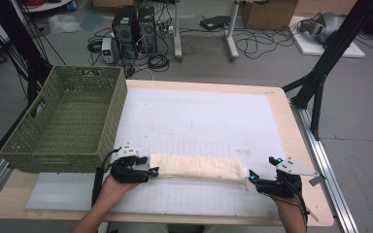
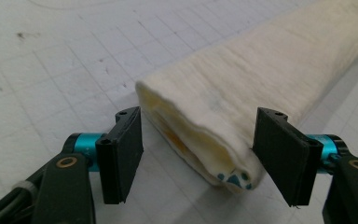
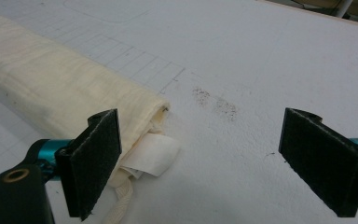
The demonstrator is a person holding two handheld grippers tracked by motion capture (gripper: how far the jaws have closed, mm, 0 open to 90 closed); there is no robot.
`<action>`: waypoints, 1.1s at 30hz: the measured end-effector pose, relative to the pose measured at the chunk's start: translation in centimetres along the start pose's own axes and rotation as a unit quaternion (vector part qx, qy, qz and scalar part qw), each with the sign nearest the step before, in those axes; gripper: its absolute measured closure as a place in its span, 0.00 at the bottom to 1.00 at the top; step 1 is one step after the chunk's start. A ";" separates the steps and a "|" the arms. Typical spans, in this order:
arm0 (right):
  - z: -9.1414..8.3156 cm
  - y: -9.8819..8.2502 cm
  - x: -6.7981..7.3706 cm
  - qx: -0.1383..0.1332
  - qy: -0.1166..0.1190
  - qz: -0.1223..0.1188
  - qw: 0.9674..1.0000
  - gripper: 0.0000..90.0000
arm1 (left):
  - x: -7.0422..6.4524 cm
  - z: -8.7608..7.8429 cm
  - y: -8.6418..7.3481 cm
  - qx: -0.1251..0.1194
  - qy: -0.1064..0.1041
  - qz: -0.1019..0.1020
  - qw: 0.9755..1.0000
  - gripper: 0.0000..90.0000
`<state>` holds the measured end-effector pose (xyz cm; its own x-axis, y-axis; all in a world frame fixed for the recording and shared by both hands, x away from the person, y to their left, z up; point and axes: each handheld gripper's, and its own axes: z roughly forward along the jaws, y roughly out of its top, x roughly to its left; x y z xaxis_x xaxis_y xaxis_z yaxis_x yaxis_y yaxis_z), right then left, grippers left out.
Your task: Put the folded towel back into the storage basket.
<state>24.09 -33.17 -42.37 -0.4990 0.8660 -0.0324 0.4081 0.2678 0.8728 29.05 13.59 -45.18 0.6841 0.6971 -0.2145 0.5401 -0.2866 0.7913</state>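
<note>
While both jaws stand wide, left gripper (image 2: 198,156) straddling and right gripper (image 3: 200,163) beside the folded cream towel (image 1: 196,168) near the table's (image 1: 291,126) front edge, we fear closing unevenly could unroll its layers.

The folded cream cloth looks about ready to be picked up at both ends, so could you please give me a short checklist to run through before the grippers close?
1. Left gripper open: ok.
2. Cloth end between the left jaws: ok, it sits in the gap.
3. Right gripper open: ok.
4. Other cloth end between the right jaws: not ok, it lies against one jaw, off centre.
5. White tag clear of the grip: cannot tell.
6. Green basket free to receive the cloth: ok, nothing visible inside.
</note>
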 end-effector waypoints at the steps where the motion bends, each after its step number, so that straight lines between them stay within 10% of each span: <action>1: 0.0 0.0 0.0 0.000 0.001 0.001 1.000 0.14 | -0.2 0.0 0.0 0.003 0.003 0.004 1.000 0.37; 13: 0.2 -0.1 0.0 0.003 0.007 0.003 1.000 0.14 | -2.6 0.6 -0.2 0.026 0.047 0.072 0.996 0.33; 21: 0.3 -0.1 0.2 0.006 0.009 0.002 1.000 0.14 | -2.9 0.5 -0.3 0.020 0.059 0.071 0.995 0.49; 27: 0.4 -0.1 0.2 0.003 0.011 0.008 1.000 0.14 | -3.4 0.5 -0.4 0.015 0.035 0.089 0.995 0.82; 33: 0.6 0.0 0.3 0.008 0.014 0.007 1.000 0.14 | -3.0 0.2 -0.2 -0.008 0.016 0.052 0.998 0.87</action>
<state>24.35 -32.66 -42.65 -0.5140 0.8578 -0.0074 0.4266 0.2631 0.8653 27.02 11.39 -44.82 0.7200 0.6848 -0.1124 0.4588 -0.3482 0.8175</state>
